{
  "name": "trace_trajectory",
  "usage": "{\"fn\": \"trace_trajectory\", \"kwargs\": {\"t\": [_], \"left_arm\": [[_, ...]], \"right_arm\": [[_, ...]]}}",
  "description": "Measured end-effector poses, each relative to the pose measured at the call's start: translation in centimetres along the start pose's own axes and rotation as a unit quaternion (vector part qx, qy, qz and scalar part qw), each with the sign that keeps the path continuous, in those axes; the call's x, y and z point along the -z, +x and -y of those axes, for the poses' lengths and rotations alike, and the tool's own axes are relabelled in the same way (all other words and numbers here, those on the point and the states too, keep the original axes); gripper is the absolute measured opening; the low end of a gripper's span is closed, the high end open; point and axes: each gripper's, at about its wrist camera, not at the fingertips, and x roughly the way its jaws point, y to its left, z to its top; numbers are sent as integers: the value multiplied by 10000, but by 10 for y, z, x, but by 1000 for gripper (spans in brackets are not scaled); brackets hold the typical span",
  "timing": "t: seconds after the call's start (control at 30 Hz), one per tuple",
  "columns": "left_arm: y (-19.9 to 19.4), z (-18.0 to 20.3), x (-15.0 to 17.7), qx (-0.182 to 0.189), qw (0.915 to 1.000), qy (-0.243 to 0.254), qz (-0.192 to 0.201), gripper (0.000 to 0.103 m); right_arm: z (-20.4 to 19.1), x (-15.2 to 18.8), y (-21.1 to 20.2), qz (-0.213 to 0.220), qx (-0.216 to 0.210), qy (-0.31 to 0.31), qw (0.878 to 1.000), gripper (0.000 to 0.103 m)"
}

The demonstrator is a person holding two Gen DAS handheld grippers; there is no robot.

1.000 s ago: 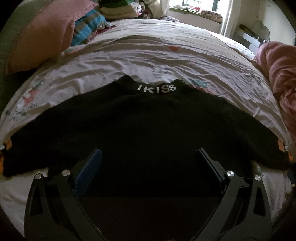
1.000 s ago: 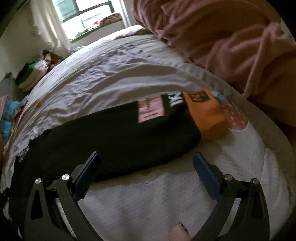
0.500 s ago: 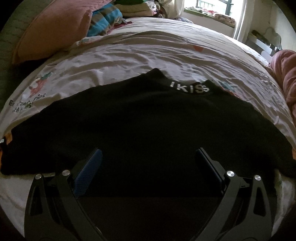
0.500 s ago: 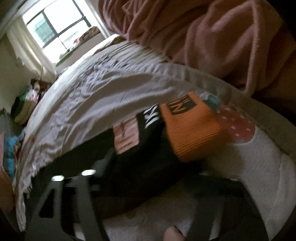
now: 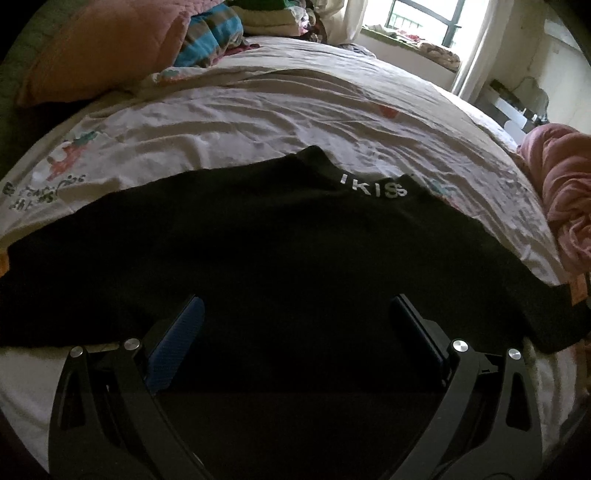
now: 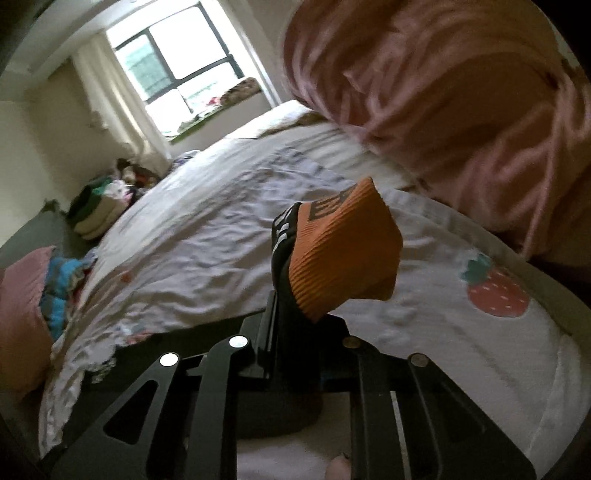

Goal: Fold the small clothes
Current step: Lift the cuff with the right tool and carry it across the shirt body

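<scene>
A small black sweater (image 5: 277, 251) with white letters on its collar (image 5: 373, 188) lies flat on the bed, sleeves spread to both sides. My left gripper (image 5: 295, 317) is open and hovers over the sweater's lower body, holding nothing. In the right wrist view my right gripper (image 6: 295, 314) is shut on the sweater's right sleeve just behind its orange ribbed cuff (image 6: 343, 258) and holds it lifted above the bed.
A white printed bedsheet (image 5: 295, 110) covers the bed. A pink blanket (image 6: 461, 92) is heaped at the right edge. An orange pillow (image 5: 99, 48) and folded clothes (image 5: 214, 33) lie at the far left. A window (image 6: 177, 66) is beyond the bed.
My right gripper closed on the sleeve by the orange cuff and raised it off the bed. My left gripper drifted left over the sweater and stayed open.
</scene>
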Motion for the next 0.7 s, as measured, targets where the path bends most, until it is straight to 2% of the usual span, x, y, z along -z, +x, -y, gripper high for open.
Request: {"fn": "trace_trajectory", "kwargs": {"t": [0.4,0.7], "left_arm": [[-28,-27,-15,381,9989,-188,179,94],[-35,-43,-22,1019,9937,-476,28,94]], "right_arm": [[-103,8,-28,170,-741,-788,9940,15],[-171,42,-30,-56,-1105,-1399,9840,15]]}}
